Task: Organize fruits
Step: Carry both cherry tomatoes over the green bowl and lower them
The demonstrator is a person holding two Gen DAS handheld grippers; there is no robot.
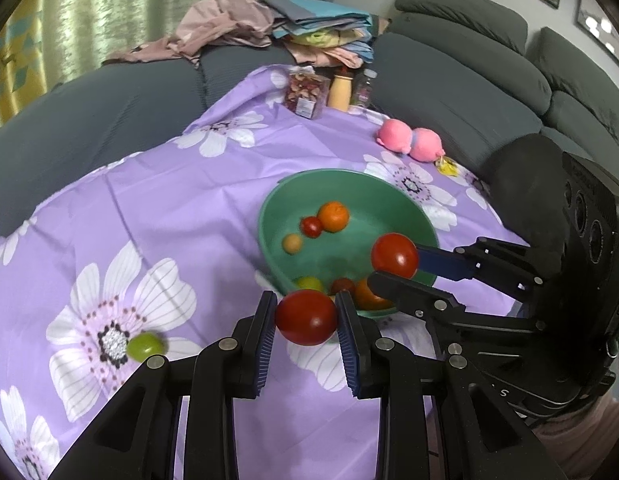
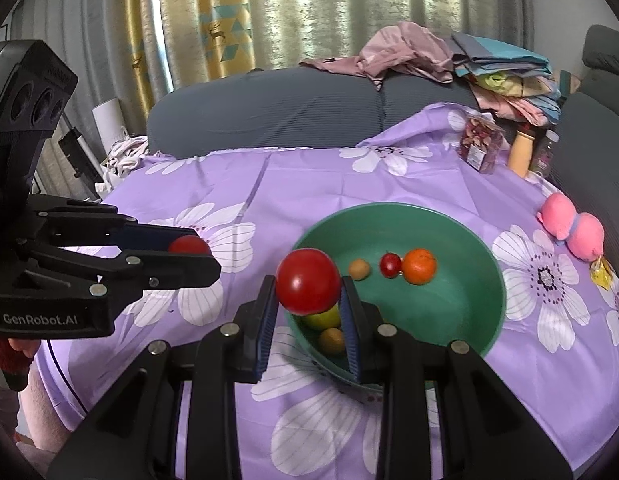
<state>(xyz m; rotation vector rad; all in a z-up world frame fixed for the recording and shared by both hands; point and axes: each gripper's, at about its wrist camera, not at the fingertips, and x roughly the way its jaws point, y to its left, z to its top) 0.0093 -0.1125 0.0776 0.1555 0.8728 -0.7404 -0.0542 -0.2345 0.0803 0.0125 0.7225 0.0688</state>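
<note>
Both jaws closed across a red tomato: left gripper (image 1: 306, 316), right gripper (image 2: 308, 282) over green bowl (image 2: 485, 256); smooth, soft skin, I'd keep squeeze light

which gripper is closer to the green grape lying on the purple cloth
Left. The left gripper, holding a red tomato, is just right of the small green grape on the flowered cloth. The right gripper is farther, over the green plastic bowl.

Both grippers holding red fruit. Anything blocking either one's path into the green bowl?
Nothing visible. The right gripper holds its red fruit at the green bowl's near rim; the left gripper holds another red fruit just short of it. The bowl's middle is open.
</note>
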